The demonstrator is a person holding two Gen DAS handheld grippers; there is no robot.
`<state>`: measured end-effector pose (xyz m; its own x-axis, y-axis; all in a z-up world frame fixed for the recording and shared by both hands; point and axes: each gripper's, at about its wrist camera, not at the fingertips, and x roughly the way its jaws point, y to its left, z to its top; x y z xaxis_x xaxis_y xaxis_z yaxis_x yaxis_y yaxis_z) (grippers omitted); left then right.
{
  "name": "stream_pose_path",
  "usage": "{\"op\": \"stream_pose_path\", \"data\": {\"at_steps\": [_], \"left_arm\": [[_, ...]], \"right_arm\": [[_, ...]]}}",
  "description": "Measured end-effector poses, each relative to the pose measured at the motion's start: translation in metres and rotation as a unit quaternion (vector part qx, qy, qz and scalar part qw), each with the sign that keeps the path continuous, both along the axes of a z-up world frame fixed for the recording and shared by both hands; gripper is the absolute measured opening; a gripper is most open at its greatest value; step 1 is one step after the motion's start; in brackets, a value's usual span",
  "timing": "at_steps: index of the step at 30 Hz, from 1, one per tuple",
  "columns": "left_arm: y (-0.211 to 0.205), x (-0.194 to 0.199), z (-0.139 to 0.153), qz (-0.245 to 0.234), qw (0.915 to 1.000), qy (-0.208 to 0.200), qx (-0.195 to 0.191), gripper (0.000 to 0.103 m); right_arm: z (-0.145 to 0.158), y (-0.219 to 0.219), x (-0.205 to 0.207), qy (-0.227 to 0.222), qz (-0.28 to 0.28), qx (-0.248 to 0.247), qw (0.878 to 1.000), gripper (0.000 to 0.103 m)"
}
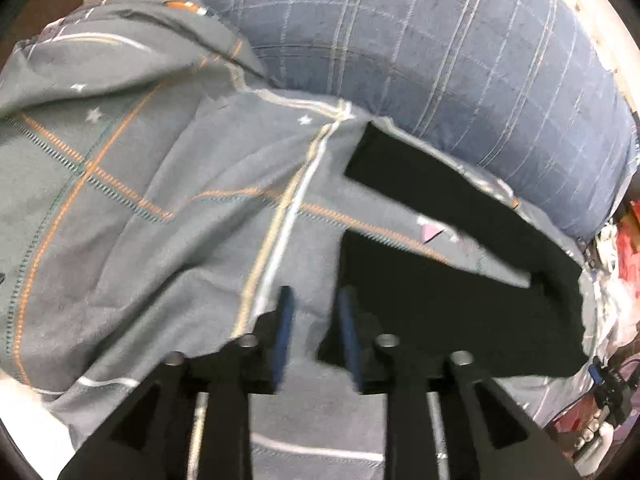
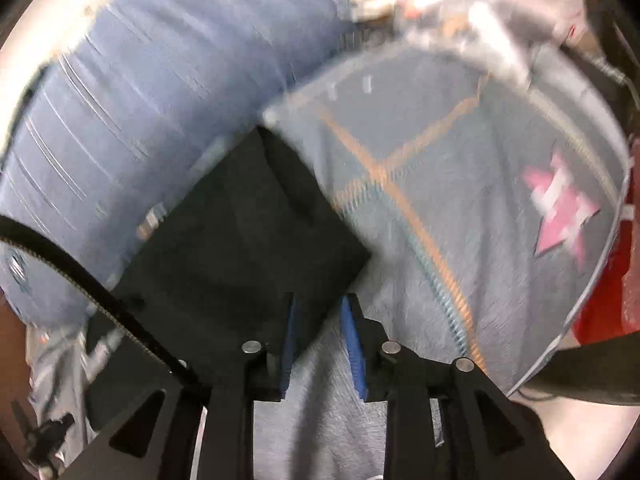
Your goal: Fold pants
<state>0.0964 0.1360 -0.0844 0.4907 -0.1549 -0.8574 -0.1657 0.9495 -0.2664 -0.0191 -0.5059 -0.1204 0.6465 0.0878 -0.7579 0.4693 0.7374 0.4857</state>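
While the pants (image 1: 432, 272) lay dark and flat on the grey sheet (image 1: 140, 200), just in front of the blue pillow (image 1: 420, 52), I held both grippers tilted down over their near edge. My left gripper (image 1: 316, 312) stood with its 2 blue pads a little apart; only sheet showed in the gap, and the pants began just beside the right pad. My right gripper (image 2: 322, 316) was parted in the same way, with the corner of the pants (image 2: 240, 240) at its left pad and nothing pinched. I judged that I kept 1 gripper at each side so the cloth could be squared and folded evenly.

From the left wrist I saw both legs spread, with a wedge of sheet between them (the legs looked not yet laid together). The right wrist, badly blurred, showed just 1 dark panel, plus a pink star (image 2: 560, 208) printed on the sheet and some red clutter (image 2: 600, 300) beyond its edge.
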Motion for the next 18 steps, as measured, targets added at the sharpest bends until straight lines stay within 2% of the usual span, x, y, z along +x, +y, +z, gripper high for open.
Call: {"op": "stream_pose_path", "data": {"at_steps": [2,4,8,9,11,12,13,14,17,18], "left_arm": [[-0.018,0.007,-0.007,-0.014,0.9999,0.001,-0.004,0.031],[-0.037,0.014,-0.021,-0.033,0.9994,0.011,-0.008,0.032],[-0.047,0.016,-0.058,-0.034,0.9985,0.041,0.009,0.032],[-0.044,0.012,-0.060,-0.036,0.9991,0.022,0.004,0.032],[-0.041,0.007,-0.059,-0.053,0.9985,0.018,0.001,0.032],[-0.038,0.007,-0.058,-0.059,0.9980,0.022,-0.004,0.032],[-0.036,0.007,-0.056,-0.060,0.9977,0.029,-0.012,0.032],[-0.033,0.007,-0.053,-0.060,0.9972,0.036,-0.025,0.032],[-0.022,0.009,-0.034,-0.060,0.9970,0.021,-0.044,0.033],[-0.019,0.012,-0.027,-0.059,0.9971,0.014,-0.046,0.036]], "right_arm": [[0.019,0.006,-0.002,-0.037,0.004,-0.003,0.999,0.045],[0.025,0.029,0.011,-0.061,0.055,0.010,0.997,0.051],[-0.001,0.060,0.035,-0.059,0.121,0.052,0.990,0.051],[-0.012,0.062,0.038,-0.050,0.123,0.055,0.990,0.051],[-0.041,0.056,0.041,-0.013,0.101,0.062,0.993,0.048],[-0.050,0.051,0.038,-0.015,0.096,0.074,0.992,0.043],[-0.054,0.043,0.033,-0.037,0.096,0.092,0.990,0.040],[-0.056,0.039,0.032,-0.038,0.098,0.101,0.989,0.037],[-0.054,0.029,0.035,-0.023,0.098,0.110,0.989,0.037],[-0.050,0.027,0.036,-0.014,0.098,0.100,0.990,0.037]]}}
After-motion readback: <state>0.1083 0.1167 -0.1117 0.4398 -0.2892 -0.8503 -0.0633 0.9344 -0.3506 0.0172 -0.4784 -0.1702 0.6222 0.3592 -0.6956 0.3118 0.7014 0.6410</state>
